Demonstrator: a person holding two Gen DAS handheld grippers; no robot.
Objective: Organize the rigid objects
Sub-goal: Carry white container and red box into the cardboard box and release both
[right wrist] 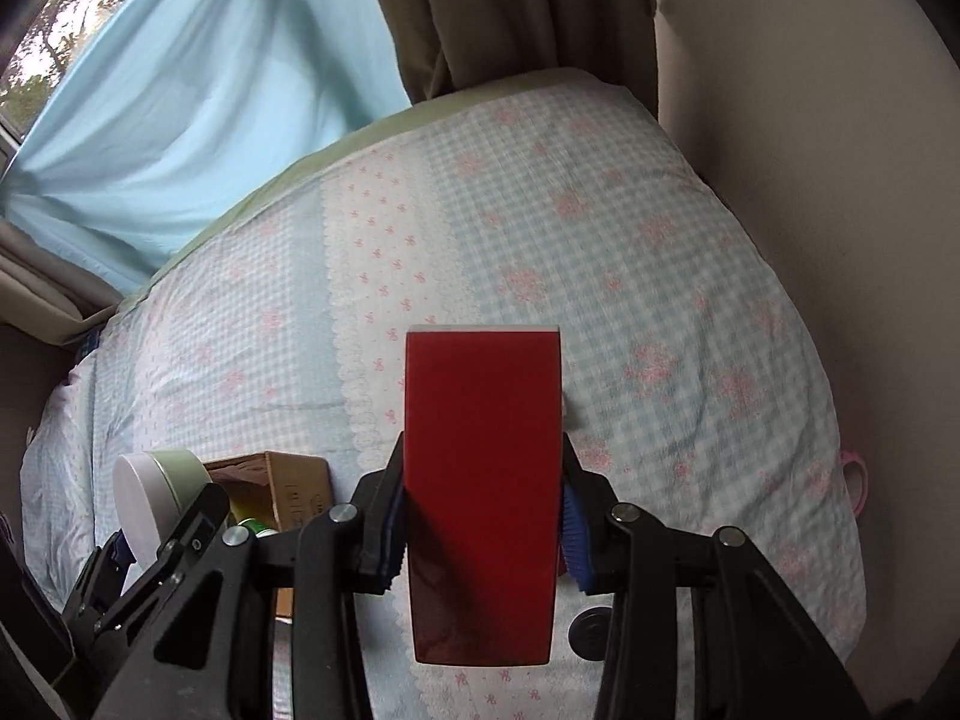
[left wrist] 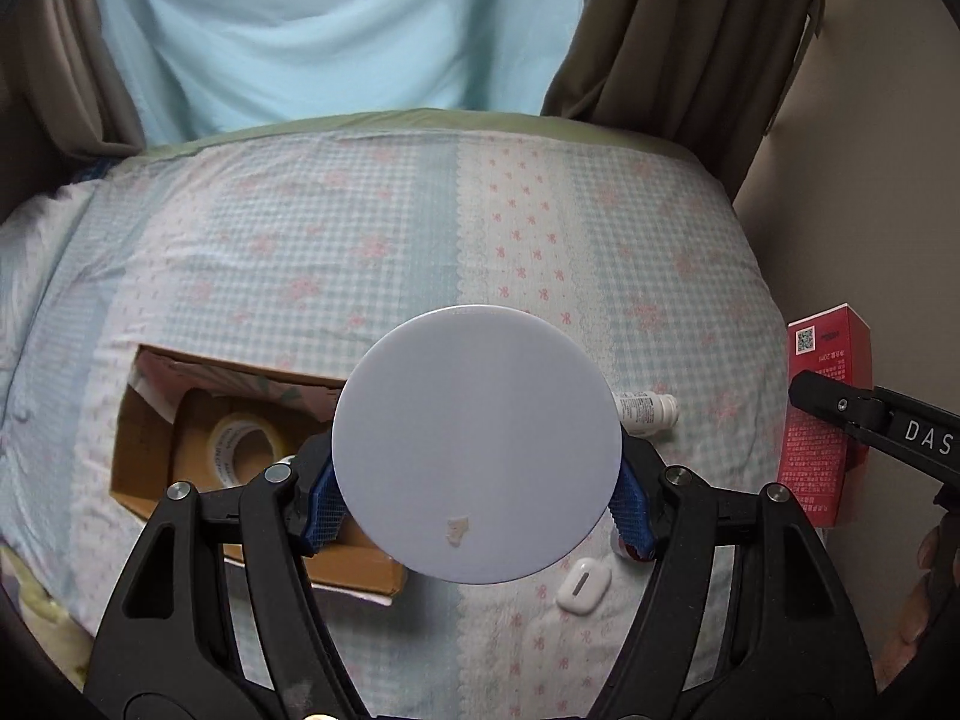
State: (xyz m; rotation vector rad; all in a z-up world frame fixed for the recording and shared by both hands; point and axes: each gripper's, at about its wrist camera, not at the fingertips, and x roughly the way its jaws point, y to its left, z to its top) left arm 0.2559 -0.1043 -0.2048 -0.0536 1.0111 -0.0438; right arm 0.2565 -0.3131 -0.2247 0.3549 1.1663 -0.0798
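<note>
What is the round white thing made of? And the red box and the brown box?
The round white jar looks like smooth plastic: its flat face has an even, dull sheen. The red box seems to be glossy printed card, with sharp folded edges. The brown box looks like plain matte cardboard, with raw cut flaps.

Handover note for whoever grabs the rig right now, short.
Left tongs: shut on the round white jar, held above the bed.
Right tongs: shut on the red box, also in the air.
Cardboard box on the bed holds a tape roll.
Loose on the bedspread: small white bottle, white earbud case.
Left: drop off jar and red box, probably in the cardboard box, then the loose items.
</note>
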